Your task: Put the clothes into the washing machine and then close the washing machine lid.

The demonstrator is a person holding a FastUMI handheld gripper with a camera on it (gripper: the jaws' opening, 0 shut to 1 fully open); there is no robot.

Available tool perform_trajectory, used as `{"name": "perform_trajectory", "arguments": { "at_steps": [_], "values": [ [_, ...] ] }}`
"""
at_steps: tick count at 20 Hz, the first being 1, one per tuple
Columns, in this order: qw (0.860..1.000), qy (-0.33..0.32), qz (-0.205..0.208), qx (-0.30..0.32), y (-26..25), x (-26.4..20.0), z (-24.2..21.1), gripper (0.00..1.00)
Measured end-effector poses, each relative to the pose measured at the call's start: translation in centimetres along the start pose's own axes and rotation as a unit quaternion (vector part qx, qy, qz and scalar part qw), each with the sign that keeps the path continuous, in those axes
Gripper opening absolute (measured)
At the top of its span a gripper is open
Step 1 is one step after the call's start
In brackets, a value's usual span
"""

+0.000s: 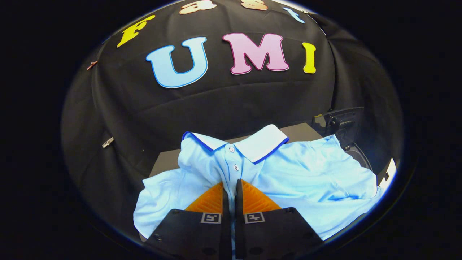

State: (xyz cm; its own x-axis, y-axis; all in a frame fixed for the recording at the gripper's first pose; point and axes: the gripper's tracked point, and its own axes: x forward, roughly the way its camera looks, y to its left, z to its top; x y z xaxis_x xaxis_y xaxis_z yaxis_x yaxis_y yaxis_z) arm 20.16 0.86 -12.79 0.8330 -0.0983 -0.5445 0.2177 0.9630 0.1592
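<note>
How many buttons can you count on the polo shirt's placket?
2. One button sits just below the collar; the other button lies lower, just ahead of the claw, whose fingers pinch the placket. More may be hidden there.

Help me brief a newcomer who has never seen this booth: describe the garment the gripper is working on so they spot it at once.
On the dark table before the black cloth wall lies a light blue polo shirt, just ahead of the gripper, whose fingers are pinched on its front fabric below the buttons. Its white collar with dark blue trim sets it apart.

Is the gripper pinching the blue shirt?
Touching. In the gripper view, the gripper has both fingers closed on a fold of the shirt along its button strip, with fabric squeezed between them.
</note>
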Motion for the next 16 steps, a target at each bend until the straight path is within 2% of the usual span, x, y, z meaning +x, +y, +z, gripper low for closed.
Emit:
{"name": "perform_trajectory", "arguments": {
  "at_steps": [3,10,12,16],
  "values": [
    [1.0,-0.01,0.008,-0.017,0.3,-1.2,0.9,0.09],
    [0.995,-0.092,0.029,-0.035,1.0,-6.5,6.5,0.09],
    [0.99,-0.123,0.039,-0.05,1.3,-8.3,8.0,0.09],
    [0.973,-0.207,0.057,-0.083,1.8,-13.8,12.1,0.08]
  ]
}}
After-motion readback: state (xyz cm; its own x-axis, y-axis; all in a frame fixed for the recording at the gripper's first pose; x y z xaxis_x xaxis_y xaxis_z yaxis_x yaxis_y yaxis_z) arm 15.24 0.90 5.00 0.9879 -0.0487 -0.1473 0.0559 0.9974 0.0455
